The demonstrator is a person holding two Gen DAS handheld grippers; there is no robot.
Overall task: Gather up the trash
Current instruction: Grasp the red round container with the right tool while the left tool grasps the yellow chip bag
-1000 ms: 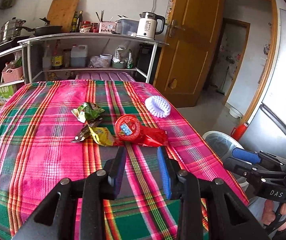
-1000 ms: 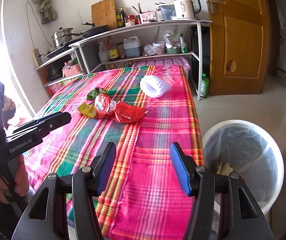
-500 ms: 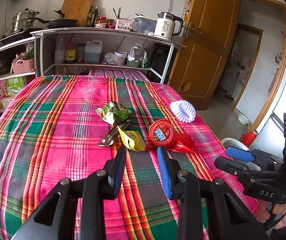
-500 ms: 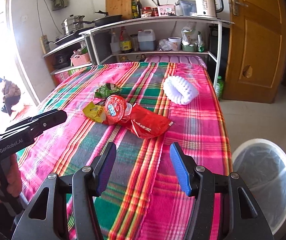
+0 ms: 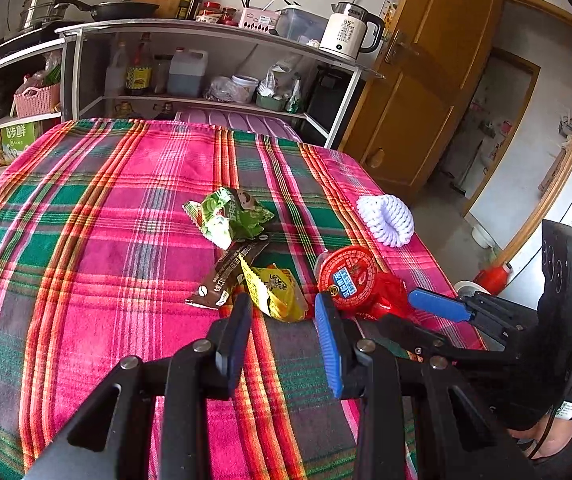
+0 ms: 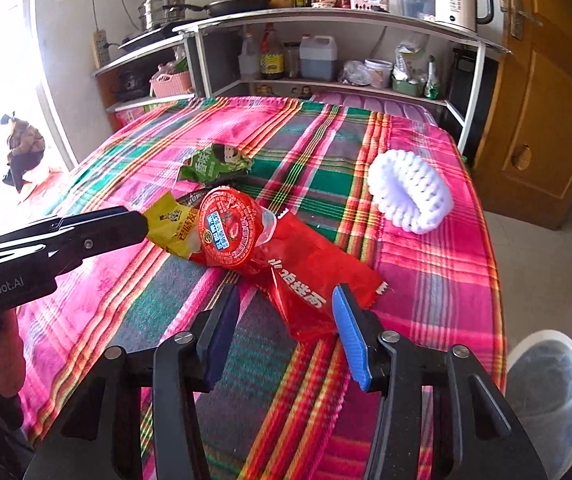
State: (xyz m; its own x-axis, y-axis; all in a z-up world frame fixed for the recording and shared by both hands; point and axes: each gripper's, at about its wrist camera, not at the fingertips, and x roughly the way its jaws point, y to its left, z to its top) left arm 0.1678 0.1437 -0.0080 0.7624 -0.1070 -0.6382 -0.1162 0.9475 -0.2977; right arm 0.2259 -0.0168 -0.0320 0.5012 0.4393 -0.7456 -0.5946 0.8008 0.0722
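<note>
Small kitchen room, pale plaster walls. Table under pink-green plaid cloth point(image 5: 86, 216) directly ahead of both grippers. Beyond it, white metal shelf rack point(image 5: 206, 32) against far wall: kettle point(image 5: 349, 32), wok point(image 5: 126, 8), steamer pot point(image 5: 46, 4), cutting board, oil jugs below. Wooden door point(image 5: 437, 80) ahead-right, doorway open beside it. Strong daylight from window point(image 6: 2, 60) at left. Grey floor at right.
</note>
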